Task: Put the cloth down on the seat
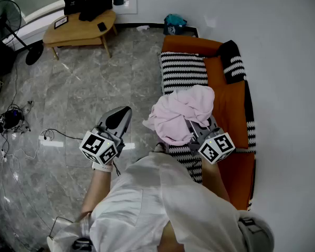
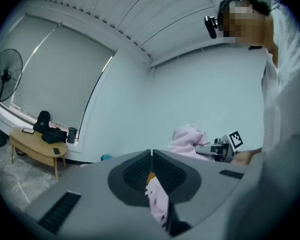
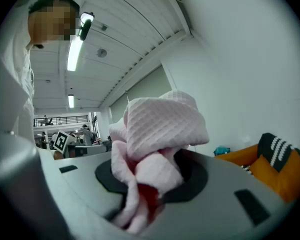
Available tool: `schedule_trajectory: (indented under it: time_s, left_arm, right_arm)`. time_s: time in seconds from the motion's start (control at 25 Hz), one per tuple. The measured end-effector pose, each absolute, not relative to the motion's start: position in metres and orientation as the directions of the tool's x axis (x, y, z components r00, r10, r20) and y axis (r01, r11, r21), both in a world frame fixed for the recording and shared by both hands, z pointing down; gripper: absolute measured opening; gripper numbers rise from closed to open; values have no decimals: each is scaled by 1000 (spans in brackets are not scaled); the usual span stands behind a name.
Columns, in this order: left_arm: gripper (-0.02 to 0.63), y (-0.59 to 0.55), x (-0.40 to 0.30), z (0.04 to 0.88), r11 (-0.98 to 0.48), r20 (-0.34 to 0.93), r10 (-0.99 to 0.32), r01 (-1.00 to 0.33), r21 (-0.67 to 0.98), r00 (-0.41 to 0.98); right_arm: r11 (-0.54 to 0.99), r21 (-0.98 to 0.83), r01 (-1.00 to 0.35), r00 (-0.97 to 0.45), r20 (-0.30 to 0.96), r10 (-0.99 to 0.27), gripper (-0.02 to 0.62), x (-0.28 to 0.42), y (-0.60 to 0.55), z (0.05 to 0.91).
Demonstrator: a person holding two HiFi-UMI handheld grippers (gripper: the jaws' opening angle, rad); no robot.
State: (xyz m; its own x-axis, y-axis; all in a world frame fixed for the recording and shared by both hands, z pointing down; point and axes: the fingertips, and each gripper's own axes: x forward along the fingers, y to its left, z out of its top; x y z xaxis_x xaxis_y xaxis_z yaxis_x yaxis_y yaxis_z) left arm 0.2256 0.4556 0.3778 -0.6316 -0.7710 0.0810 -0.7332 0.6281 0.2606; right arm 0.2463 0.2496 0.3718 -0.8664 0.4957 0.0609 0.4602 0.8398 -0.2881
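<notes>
A bunched pink cloth [image 1: 181,112] hangs in the air over the front edge of the orange sofa seat [image 1: 228,109], above its black-and-white striped cover [image 1: 184,72]. My right gripper [image 1: 198,129] is shut on the cloth from below. In the right gripper view the cloth [image 3: 162,126] bulges up out of the jaws and hides the fingertips of the right gripper [image 3: 152,176]. My left gripper [image 1: 125,112] is held over the floor to the left of the sofa. Its jaws meet tip to tip, and in the left gripper view the left gripper [image 2: 151,156] has nothing in it.
A striped cushion [image 1: 232,62] lies at the sofa's far end, with a white wall along the right. A wooden table [image 1: 79,28] with black bags stands at the far left, next to a fan [image 1: 5,14]. Cables and a power strip [image 1: 50,140] lie on the grey floor.
</notes>
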Motion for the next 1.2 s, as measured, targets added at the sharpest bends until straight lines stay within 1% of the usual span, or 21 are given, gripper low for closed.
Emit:
schedule_trajectory:
  time_s: [0.2, 0.36, 0.52, 0.72, 1.0, 1.2]
  left_arm:
    - [26, 409, 190, 360, 624, 59, -774, -743, 242, -630]
    - [26, 384, 178, 365, 606, 73, -791, -759, 240, -608]
    - [26, 381, 162, 378, 597, 103, -799, -760, 257, -593]
    - [27, 387, 126, 390, 579, 105, -812, -767, 276, -575]
    - [26, 386, 42, 388, 515, 82, -854, -813, 272, -514]
    - [26, 393, -15, 382, 475, 64, -877, -841, 259, -475]
  right_arm:
    - [809, -282, 516, -837, 38, 546, 152, 212, 228, 363]
    - [808, -293, 511, -839, 36, 543, 152, 193, 213, 369]
    - [824, -306, 477, -856, 53, 515, 152, 177, 203, 375]
    - [847, -316, 427, -880, 71, 470, 152, 152, 200, 387]
    - [885, -309, 348, -917, 82, 390, 152, 90, 194, 388]
    - [908, -305, 286, -948, 49, 315, 155, 45, 191, 375]
